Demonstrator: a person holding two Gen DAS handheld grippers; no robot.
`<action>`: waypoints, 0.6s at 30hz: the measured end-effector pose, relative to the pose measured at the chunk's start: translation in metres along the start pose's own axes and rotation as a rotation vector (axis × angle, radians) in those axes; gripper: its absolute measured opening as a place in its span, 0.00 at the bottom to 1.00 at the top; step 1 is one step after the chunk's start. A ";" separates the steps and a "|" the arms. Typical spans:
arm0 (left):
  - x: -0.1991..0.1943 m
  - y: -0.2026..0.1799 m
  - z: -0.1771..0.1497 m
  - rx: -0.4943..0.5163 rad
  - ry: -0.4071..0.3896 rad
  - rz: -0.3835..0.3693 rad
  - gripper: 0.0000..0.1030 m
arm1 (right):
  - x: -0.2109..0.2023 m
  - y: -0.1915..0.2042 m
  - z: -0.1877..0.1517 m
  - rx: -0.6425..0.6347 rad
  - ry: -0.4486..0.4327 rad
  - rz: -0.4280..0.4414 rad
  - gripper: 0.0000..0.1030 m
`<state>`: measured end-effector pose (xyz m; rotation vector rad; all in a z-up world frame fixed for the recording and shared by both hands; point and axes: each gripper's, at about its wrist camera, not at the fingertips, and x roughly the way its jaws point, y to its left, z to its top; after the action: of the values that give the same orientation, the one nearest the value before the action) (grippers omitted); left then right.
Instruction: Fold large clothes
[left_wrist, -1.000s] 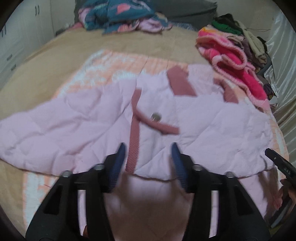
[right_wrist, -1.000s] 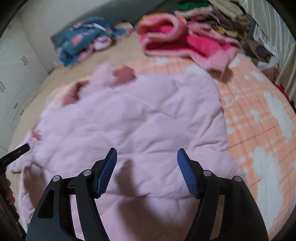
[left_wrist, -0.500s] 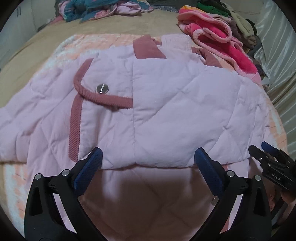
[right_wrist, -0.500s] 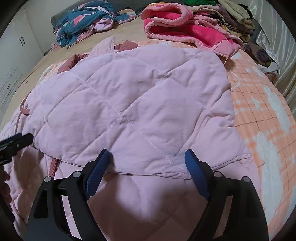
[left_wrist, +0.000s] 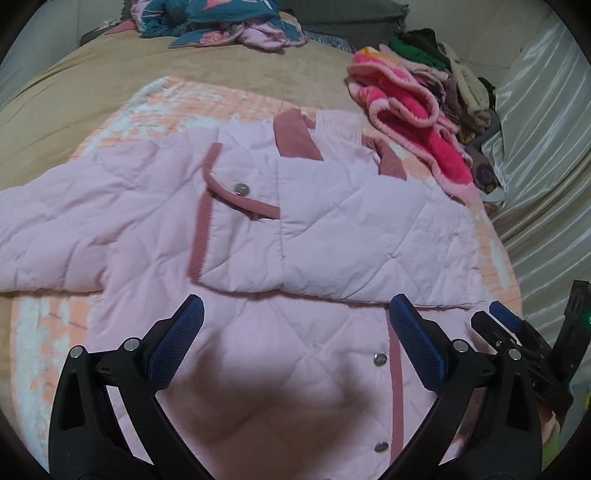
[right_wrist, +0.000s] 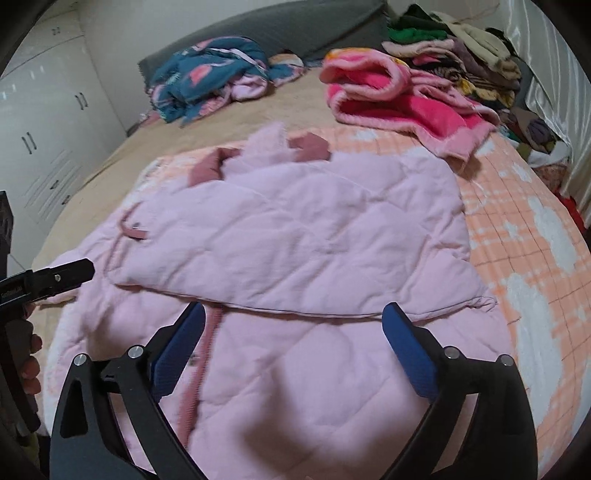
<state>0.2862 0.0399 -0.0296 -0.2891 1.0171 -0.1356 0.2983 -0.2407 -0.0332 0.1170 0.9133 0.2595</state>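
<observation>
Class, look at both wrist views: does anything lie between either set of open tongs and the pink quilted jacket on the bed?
Nothing visible does. The left tongs and right tongs hang open, jaws just widened, directly above the pink quilted jacket, with no other garment between.

The jacket (left_wrist: 332, 229) is pale pink, diamond-quilted, with dusty rose trim and silver snaps. It lies on a peach-and-white checked blanket (right_wrist: 535, 236) (white cloud shapes) over a tan bedspread (left_wrist: 92, 85). The gripper pads (left_wrist: 177, 343) are blue.
</observation>
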 end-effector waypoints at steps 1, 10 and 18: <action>-0.004 0.002 -0.001 0.000 -0.005 0.005 0.91 | -0.003 0.004 0.001 -0.003 -0.005 0.007 0.94; -0.047 0.025 -0.012 -0.015 -0.069 0.022 0.91 | -0.026 0.053 0.003 -0.052 -0.043 0.065 0.94; -0.076 0.052 -0.019 -0.008 -0.130 0.111 0.91 | -0.033 0.109 0.004 -0.137 -0.050 0.122 0.95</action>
<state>0.2292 0.1053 0.0078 -0.2449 0.9023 -0.0119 0.2633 -0.1452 0.0174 0.0522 0.8373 0.4299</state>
